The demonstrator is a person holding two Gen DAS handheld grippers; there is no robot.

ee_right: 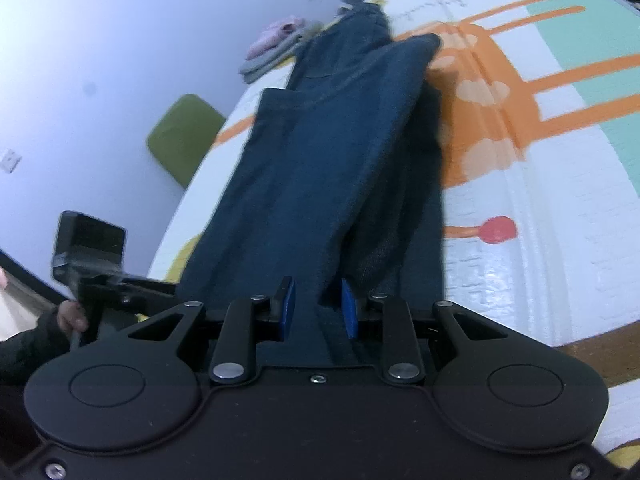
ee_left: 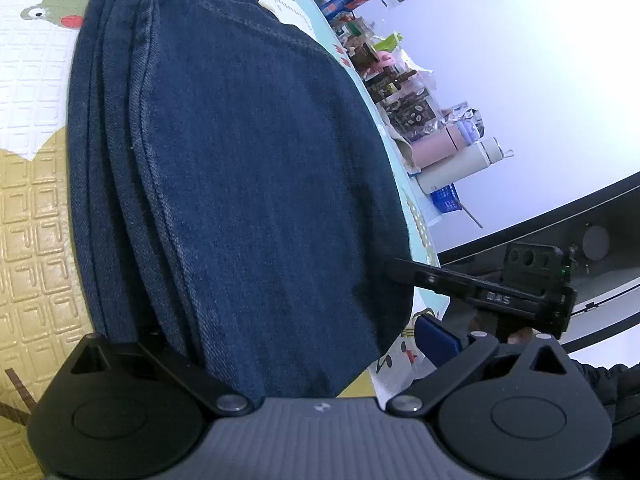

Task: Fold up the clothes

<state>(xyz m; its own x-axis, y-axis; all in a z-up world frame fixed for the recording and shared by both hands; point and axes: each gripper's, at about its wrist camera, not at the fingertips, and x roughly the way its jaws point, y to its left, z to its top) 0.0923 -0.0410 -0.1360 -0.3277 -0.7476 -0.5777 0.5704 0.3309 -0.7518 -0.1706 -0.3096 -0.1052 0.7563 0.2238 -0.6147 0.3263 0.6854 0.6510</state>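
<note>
The play mat [ee_right: 560, 184], printed with an orange giraffe, a frog and embossed squares, covers the surface under everything, and one pair of dark blue jeans [ee_left: 248, 184] lies on it, stretched lengthwise away from both cameras and taking up the middle of each view. In the left wrist view the denim shows several stacked edges along its 9 o'clock side, so it lies in layers; in the right wrist view one leg is lifted over the other, with a back pocket visible toward 12 o'clock. The right hand-held gripper [ee_right: 318, 310] has its two blue pads [ee_right: 287, 308] partly drawn together with the near end of the jeans passing between them; a small gap shows beside the cloth, so whether they truly pinch it cannot be told. The left hand-held gripper [ee_left: 304, 344] stands wide, its one visible blue pad [ee_left: 438, 338] at 4 o'clock off the fabric, the other finger hidden under the denim's edge. At 2 o'clock in the left view a crowded row of items [ee_left: 400, 80] lines the mat's far edge, including two tumblers [ee_left: 456, 162], one pink and one white, lying on their sides, and a small blue basket [ee_left: 446, 199] whose contents are too small to make out. A small pile of folded clothes [ee_right: 276, 46] sits at 11 o'clock in the right view.
</note>
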